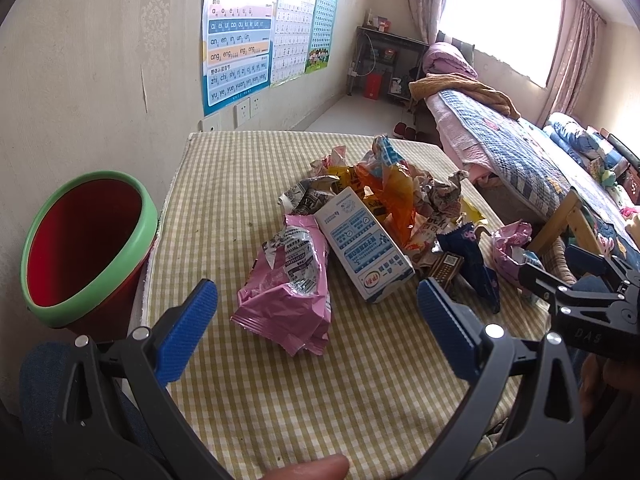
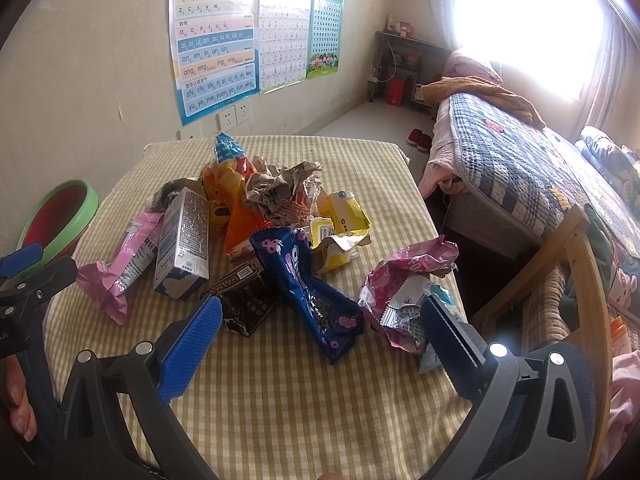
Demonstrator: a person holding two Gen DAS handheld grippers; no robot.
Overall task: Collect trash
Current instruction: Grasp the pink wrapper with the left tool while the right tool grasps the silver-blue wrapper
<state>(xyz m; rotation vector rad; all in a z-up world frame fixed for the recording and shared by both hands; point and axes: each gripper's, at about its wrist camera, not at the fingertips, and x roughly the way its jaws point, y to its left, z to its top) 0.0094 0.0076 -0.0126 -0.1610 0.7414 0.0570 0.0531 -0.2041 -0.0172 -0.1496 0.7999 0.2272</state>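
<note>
i see the trash heaped around the middle of the worktop (image 1: pixel 248 392), which wears a yellow checked cloth. nearest my left gripper (image 1: pixel 318 312) lies a torn pink wrapper (image 1: pixel 286 280), flat and crumpled, toward the worktop's left edge. touching it on the right is a white and blue milk carton (image 1: pixel 362 240), lying on its side. behind the carton sit an orange wrapper (image 1: pixel 394 196) and balled newspaper (image 2: pixel 280 190), toward the far edge.

in front of my right gripper (image 2: pixel 320 322) a dark blue cookie wrapper (image 2: pixel 308 284) stretches toward me, twisted, with a small dark brown packet (image 2: pixel 244 300) just beside it on the left. a yellow wrapper (image 2: pixel 340 224) lies behind the blue one, and a pink and white crumpled wrapper (image 2: pixel 404 292) sits at the worktop's right edge, touching my right finger pad.

both pairs of fingers are spread wide and hold nothing; they hover over the near part of the worktop.

a red bin with a green rim (image 1: pixel 86 244) stands just off the left edge, against the wall, its mouth tilted toward the worktop. a bed (image 2: pixel 516 176) with a quilted cover runs along the right side, well apart from the trash. charts (image 2: pixel 214 36) hang on the wall beyond the far edge.
</note>
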